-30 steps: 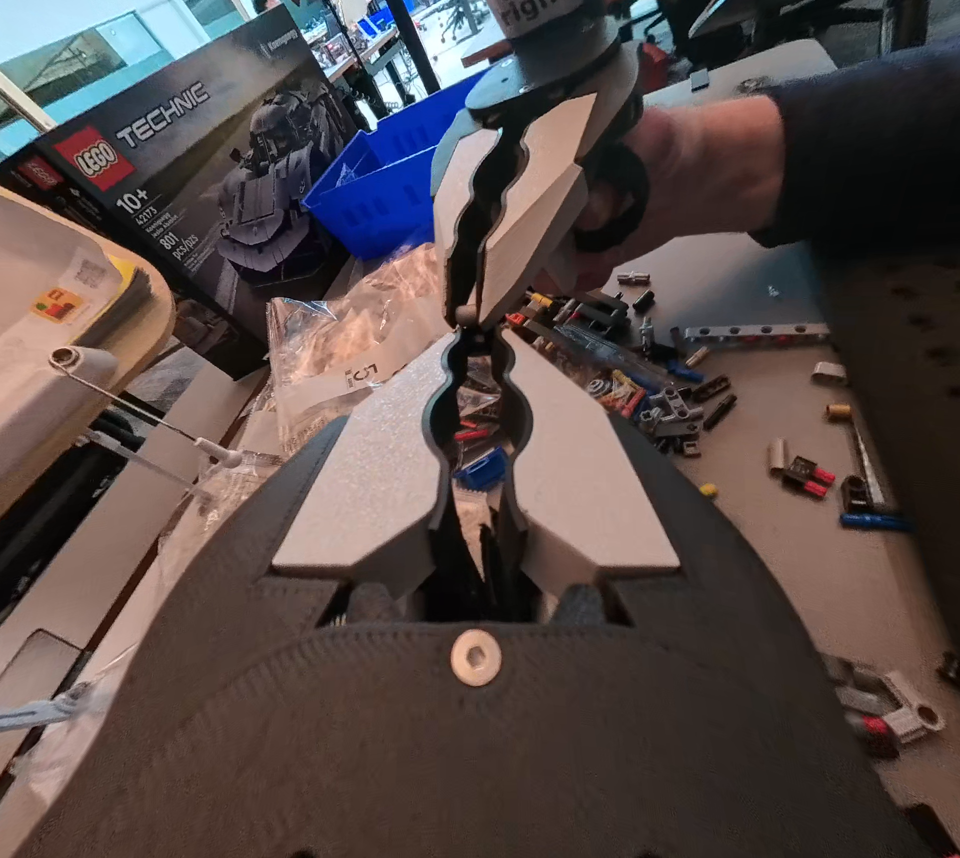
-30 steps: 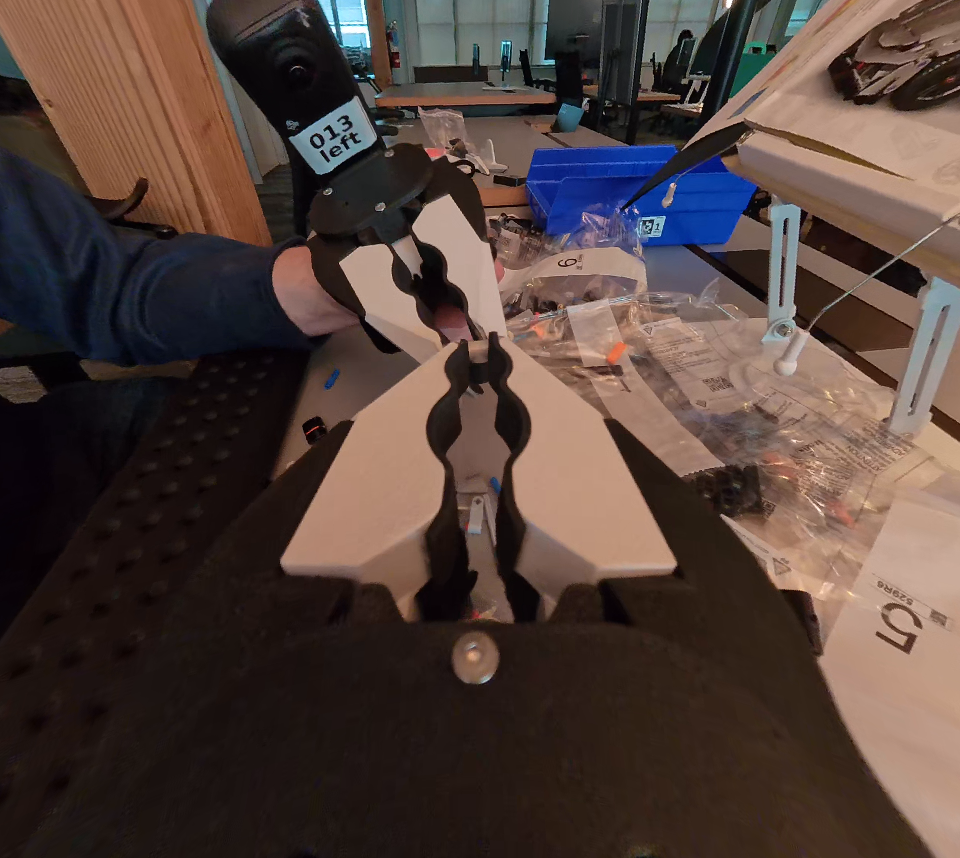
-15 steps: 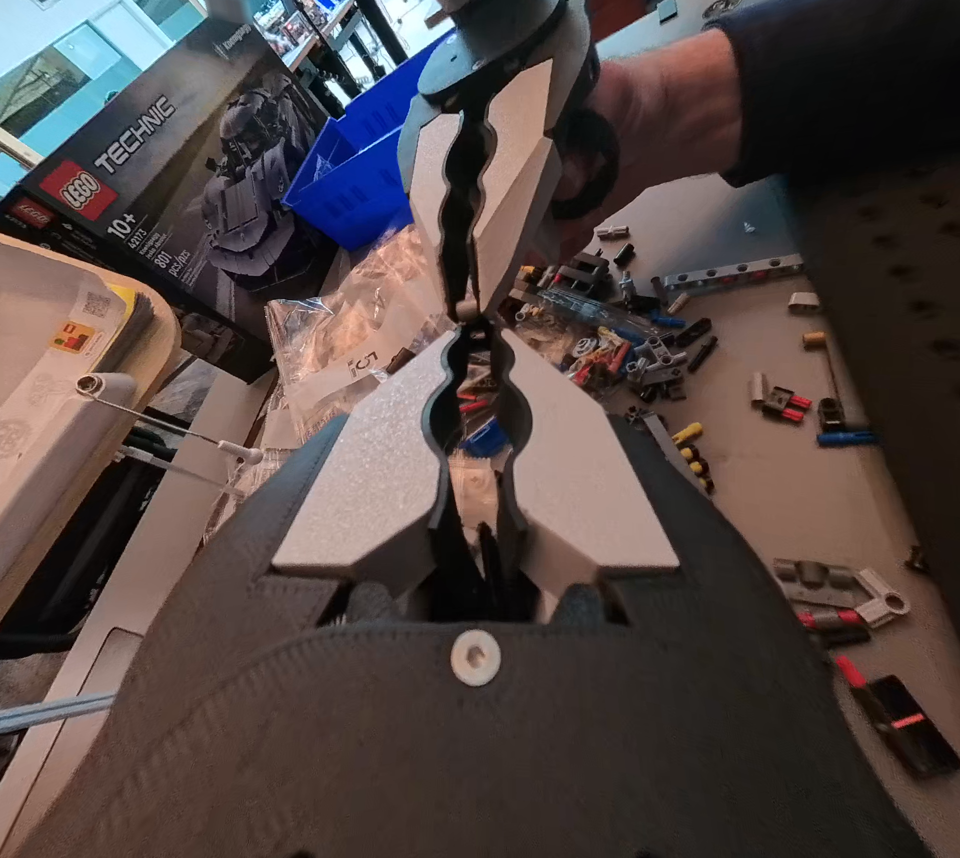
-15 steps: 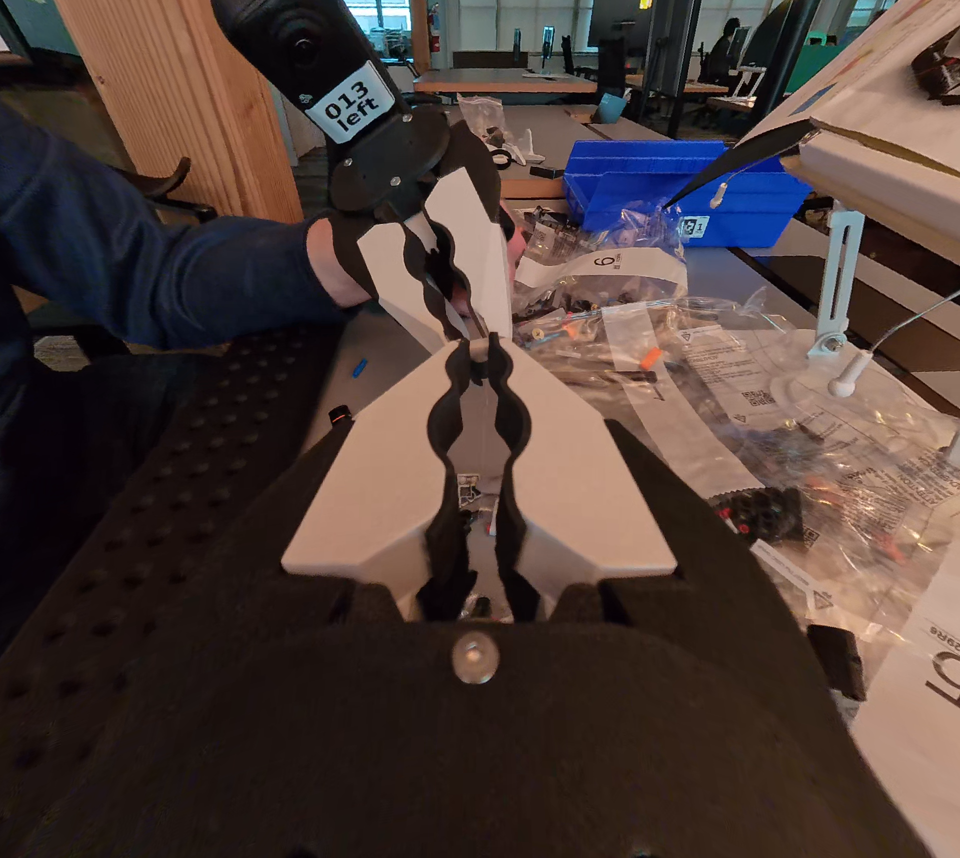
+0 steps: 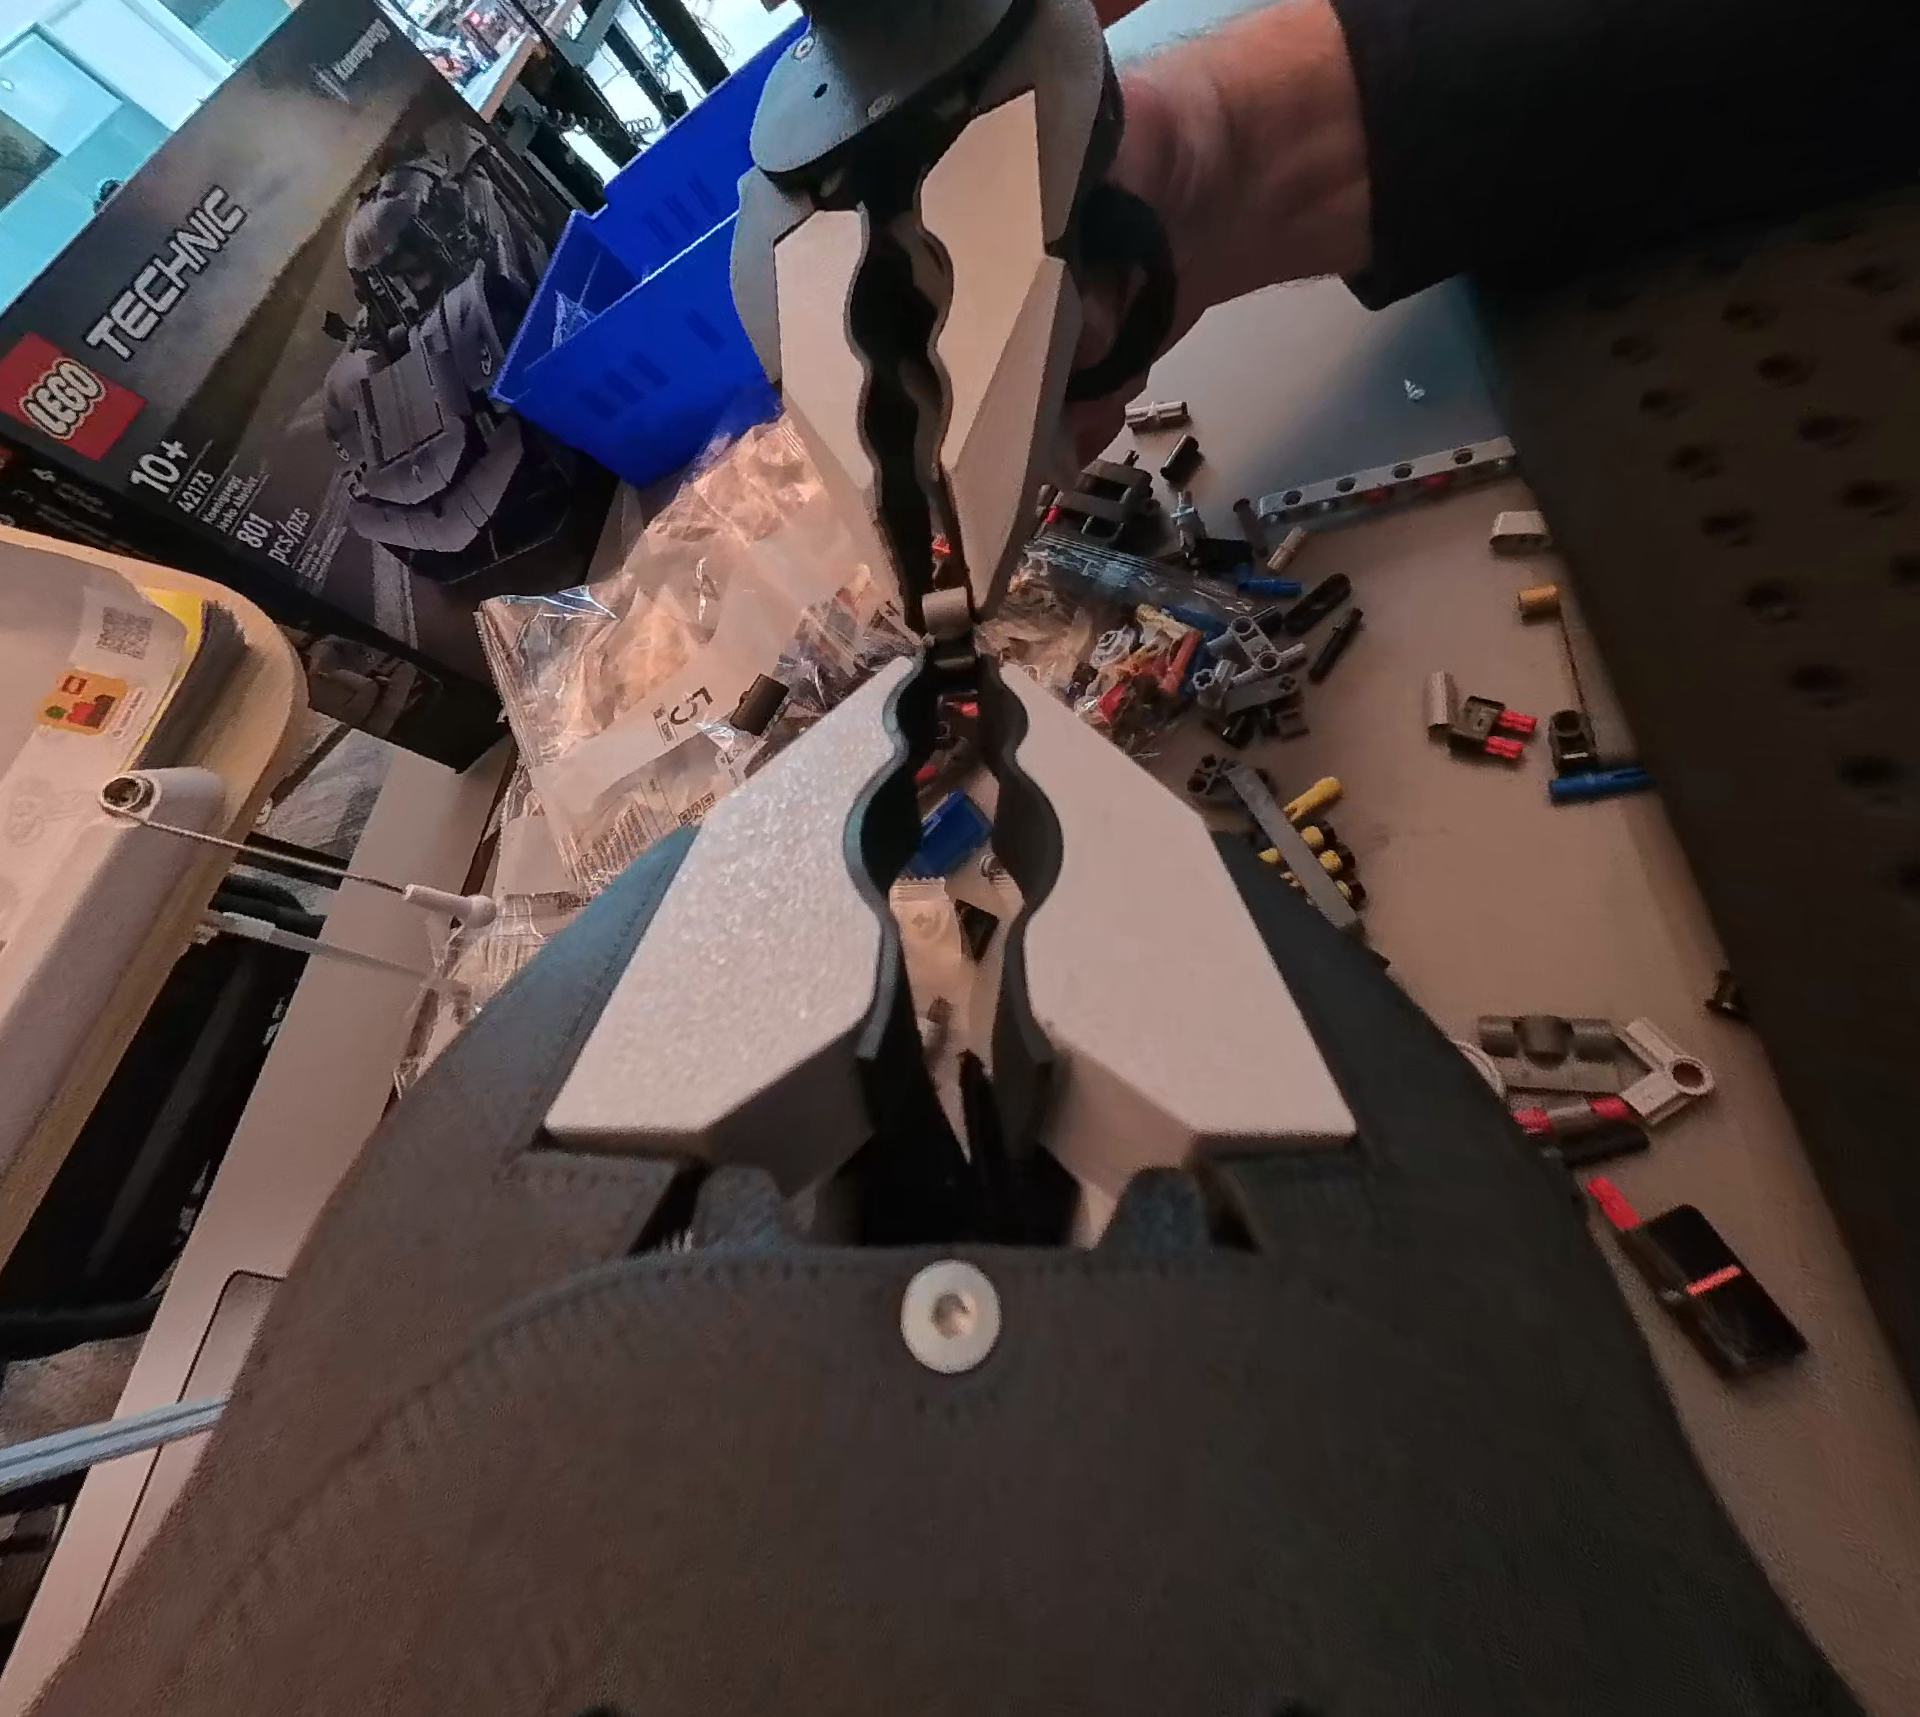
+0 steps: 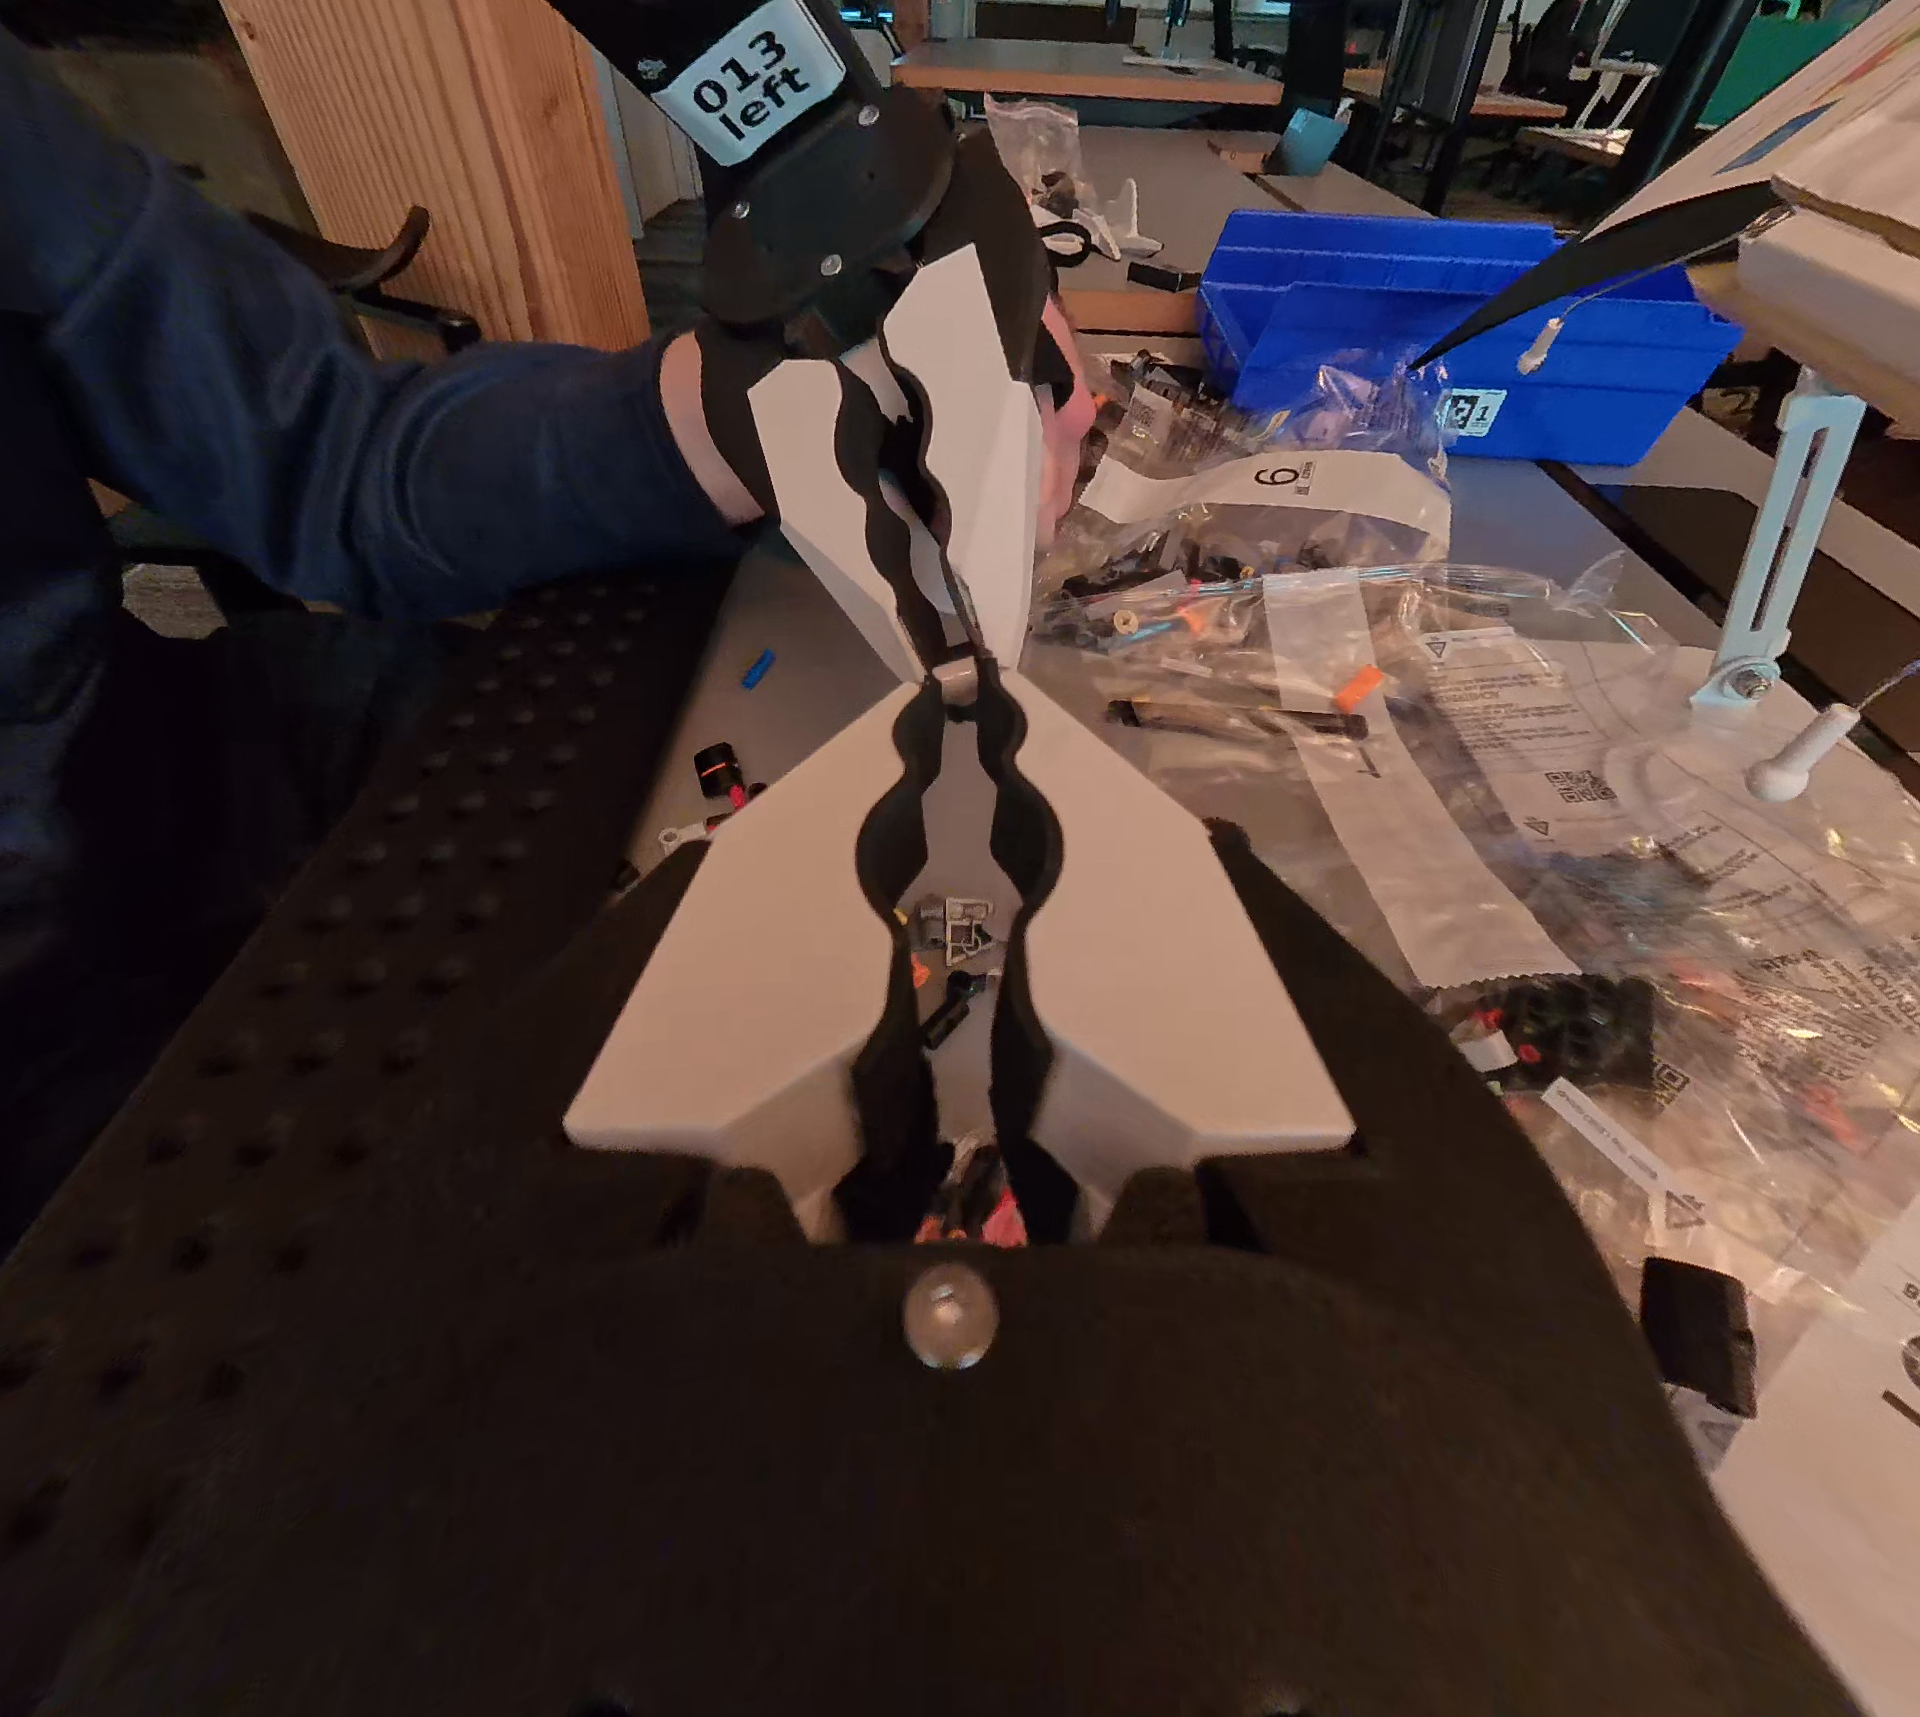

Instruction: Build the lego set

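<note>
My left gripper (image 5: pixel 948 665) and right gripper (image 6: pixel 956 699) meet tip to tip above the table. The right gripper is shut on a small light grey lego piece (image 6: pixel 956 680), which also shows in the left wrist view (image 5: pixel 943 611). The left gripper is shut on a small dark piece (image 5: pixel 949 651) that butts against the grey one. I cannot tell whether the two are joined. In the left wrist view the right gripper (image 5: pixel 938 597) comes down from above. In the right wrist view the left gripper (image 6: pixel 948 654) does the same.
Loose lego pieces (image 5: pixel 1247 659) lie scattered on the grey table (image 5: pixel 1455 888). Clear parts bags (image 6: pixel 1299 628) cover its far side. A blue bin (image 6: pixel 1455 317), the set's box (image 5: pixel 260 317) and a booklet on a white stand (image 6: pixel 1787 524) stand behind. A black perforated mat (image 6: pixel 364 836) lies nearby. Both grippers' tips are close together, under 4 cm apart.
Both grippers stay shut and tip to tip. They have swung together over the table, so different loose pieces lie below them. The opposite gripper now stands steeper in each view.
</note>
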